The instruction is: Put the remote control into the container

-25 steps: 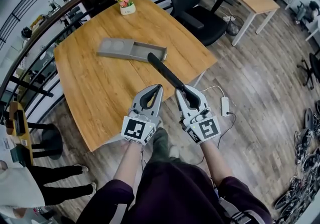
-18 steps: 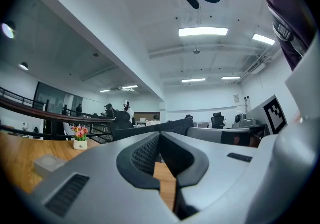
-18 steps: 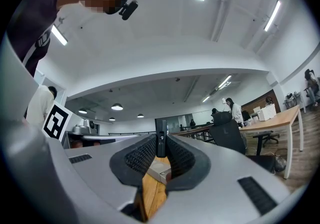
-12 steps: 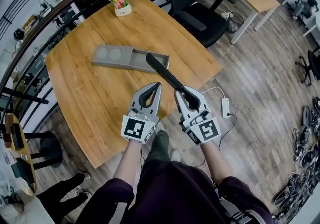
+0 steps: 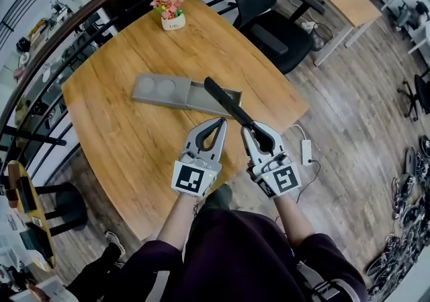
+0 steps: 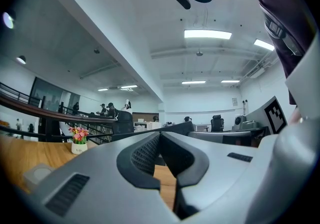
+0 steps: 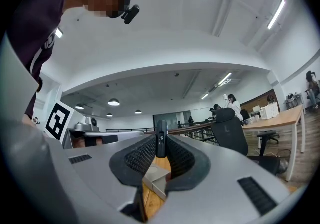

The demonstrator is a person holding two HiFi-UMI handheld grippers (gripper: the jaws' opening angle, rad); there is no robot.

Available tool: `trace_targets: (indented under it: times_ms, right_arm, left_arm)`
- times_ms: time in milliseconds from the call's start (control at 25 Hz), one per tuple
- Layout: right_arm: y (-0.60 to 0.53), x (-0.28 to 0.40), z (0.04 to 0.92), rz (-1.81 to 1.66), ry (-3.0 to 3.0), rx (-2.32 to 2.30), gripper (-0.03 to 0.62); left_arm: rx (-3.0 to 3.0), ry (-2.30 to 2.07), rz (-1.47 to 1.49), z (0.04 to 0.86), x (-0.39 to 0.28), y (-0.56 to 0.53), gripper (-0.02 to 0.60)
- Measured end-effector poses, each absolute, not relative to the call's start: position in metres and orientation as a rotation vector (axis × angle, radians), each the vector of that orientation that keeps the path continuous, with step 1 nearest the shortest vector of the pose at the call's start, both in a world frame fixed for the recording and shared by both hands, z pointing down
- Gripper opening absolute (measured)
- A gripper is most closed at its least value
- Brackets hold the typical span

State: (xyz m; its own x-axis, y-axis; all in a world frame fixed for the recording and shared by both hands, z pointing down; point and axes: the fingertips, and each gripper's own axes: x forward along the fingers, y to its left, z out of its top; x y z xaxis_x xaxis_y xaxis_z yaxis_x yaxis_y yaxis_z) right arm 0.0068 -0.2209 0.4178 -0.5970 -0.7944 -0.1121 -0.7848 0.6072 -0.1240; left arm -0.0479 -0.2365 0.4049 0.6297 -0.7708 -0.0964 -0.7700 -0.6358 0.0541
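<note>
My right gripper (image 5: pixel 247 125) is shut on the near end of a long black remote control (image 5: pixel 226 101), which sticks out ahead of it over the near right part of the round wooden table (image 5: pixel 127 119). In the right gripper view the remote (image 7: pixel 161 139) stands on edge between the ribbed pads. A flat grey container (image 5: pixel 183 92) lies on the table; its open tray end is under the remote's far tip. My left gripper (image 5: pixel 221 121) hovers beside the right one, shut, with nothing between its pads (image 6: pixel 146 152).
A small white pot of pink flowers (image 5: pixel 170 11) stands at the table's far edge. A black office chair (image 5: pixel 263 5) is behind the table on the right, and a curved black railing (image 5: pixel 40 58) runs along the left. A white power strip (image 5: pixel 306 152) lies on the floor.
Both grippers have moved forward over the table's near edge with the remote. The remote's tip now reaches over the container's open end.
</note>
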Motion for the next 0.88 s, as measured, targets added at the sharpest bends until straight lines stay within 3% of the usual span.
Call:
trace_targets:
  times_ms: [320,880]
  right_arm:
    - [-0.249,-0.014,0.417,-0.169,2.664,-1.271,0.078]
    - [-0.302,-0.018,0.508,-0.352,2.722,-1.267,0.078]
  left_arm:
    - [2.786,-1.307,-0.061,0.426,-0.071,-0.261,0.012]
    - [2.705,-1.352,-0.050,0.501,-0.078,-0.314,0.012]
